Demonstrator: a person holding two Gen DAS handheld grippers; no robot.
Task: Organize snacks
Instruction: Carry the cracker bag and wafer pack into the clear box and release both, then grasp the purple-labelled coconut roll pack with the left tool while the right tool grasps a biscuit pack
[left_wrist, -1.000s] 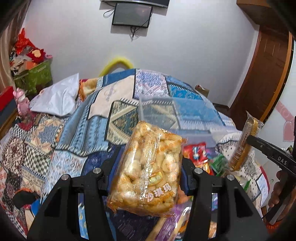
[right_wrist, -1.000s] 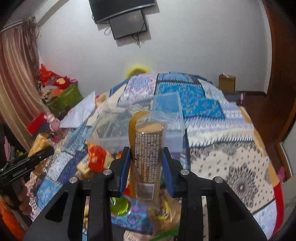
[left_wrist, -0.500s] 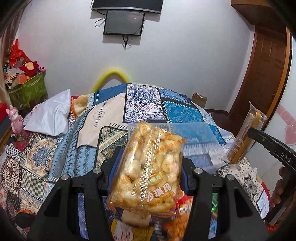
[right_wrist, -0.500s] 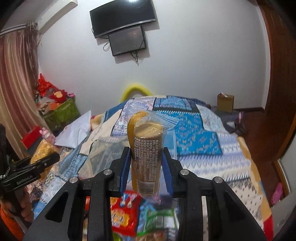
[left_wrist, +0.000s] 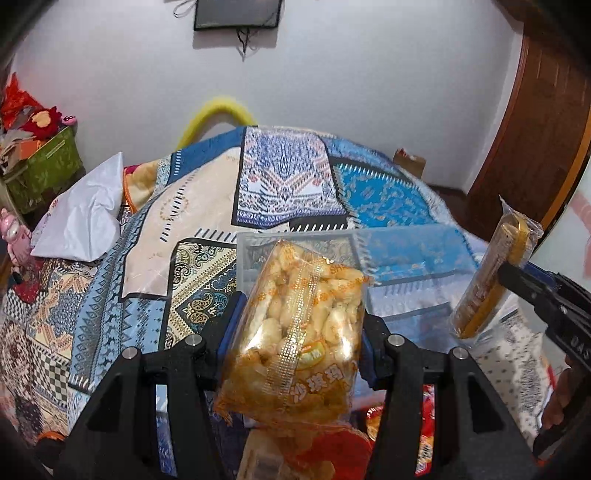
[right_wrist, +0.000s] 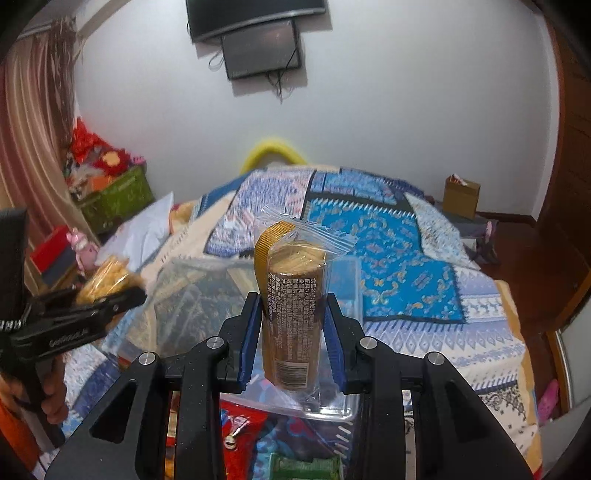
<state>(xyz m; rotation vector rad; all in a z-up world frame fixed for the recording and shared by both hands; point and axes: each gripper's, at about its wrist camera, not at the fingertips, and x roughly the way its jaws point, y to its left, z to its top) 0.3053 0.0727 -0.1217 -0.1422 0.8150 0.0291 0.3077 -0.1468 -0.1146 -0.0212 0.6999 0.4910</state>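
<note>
My left gripper (left_wrist: 299, 328) pinches a bag of puffed snacks (left_wrist: 295, 332) by its sides, long axis pointing away from me. My right gripper (right_wrist: 291, 325) clamps a wrapped biscuit roll (right_wrist: 291, 314), upright between the blue pads. The clear plastic bin (left_wrist: 406, 258) lies directly ahead of and below both grippers on the patterned quilt (left_wrist: 207, 206). I judge the left load nearer the bin's left half, the right load nearer its right half. Loose snacks (right_wrist: 236, 439) lie beneath my fingers.
</note>
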